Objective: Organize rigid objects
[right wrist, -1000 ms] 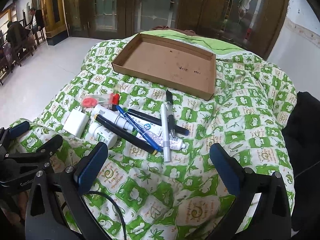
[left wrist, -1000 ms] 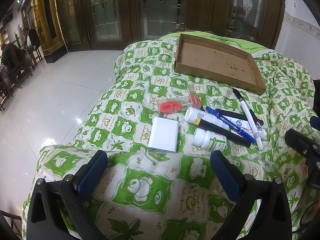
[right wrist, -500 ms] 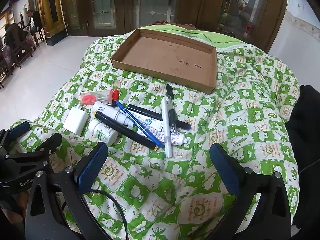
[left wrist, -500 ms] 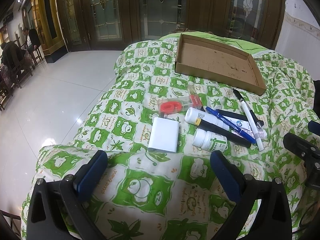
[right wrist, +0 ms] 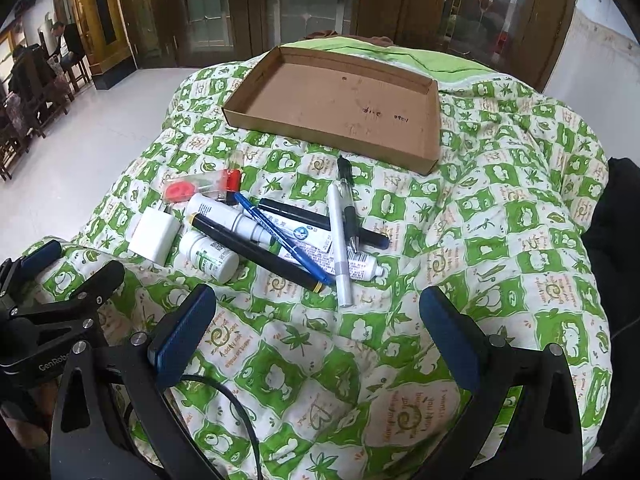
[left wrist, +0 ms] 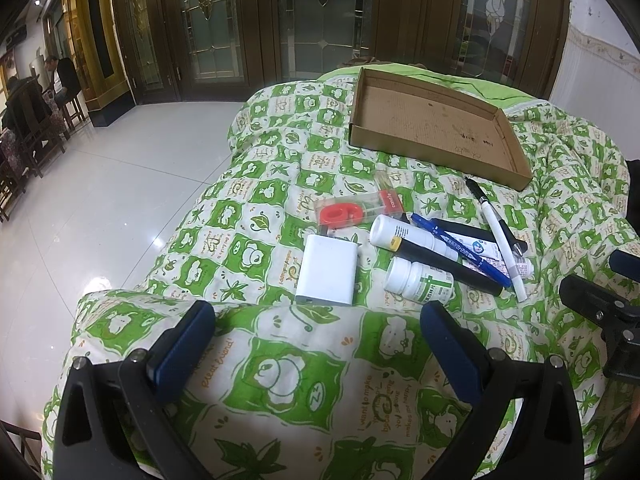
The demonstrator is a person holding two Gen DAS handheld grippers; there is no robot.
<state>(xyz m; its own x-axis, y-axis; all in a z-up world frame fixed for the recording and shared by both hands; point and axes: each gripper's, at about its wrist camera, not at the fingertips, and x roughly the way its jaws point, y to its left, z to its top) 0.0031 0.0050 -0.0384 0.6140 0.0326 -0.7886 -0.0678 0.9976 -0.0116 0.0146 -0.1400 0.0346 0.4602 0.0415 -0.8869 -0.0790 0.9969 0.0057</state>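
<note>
A pile of small objects lies on the green quilt: a white power bank point(left wrist: 327, 270) point(right wrist: 154, 234), a white pill bottle point(left wrist: 418, 282) point(right wrist: 208, 258), a long white bottle point(left wrist: 412, 235), black, blue and silver pens point(right wrist: 340, 248), a tube point(right wrist: 328, 254) and a clear case with a red part point(left wrist: 352, 212) point(right wrist: 200, 186). An empty cardboard tray point(left wrist: 436, 128) point(right wrist: 340, 100) lies beyond them. My left gripper point(left wrist: 316, 332) is open and empty, just short of the power bank. My right gripper point(right wrist: 318, 316) is open and empty, just short of the pens.
The quilt covers a raised surface that drops to a white tiled floor point(left wrist: 100, 200) on the left. Dark wooden doors point(left wrist: 280, 20) stand behind. People sit on chairs point(left wrist: 32, 112) at far left. A dark object point(right wrist: 616, 220) lies at the right edge.
The right gripper has moved forward and up, so the tray and pens sit nearer and lower in its view. The left gripper has barely moved. Both stay open.
</note>
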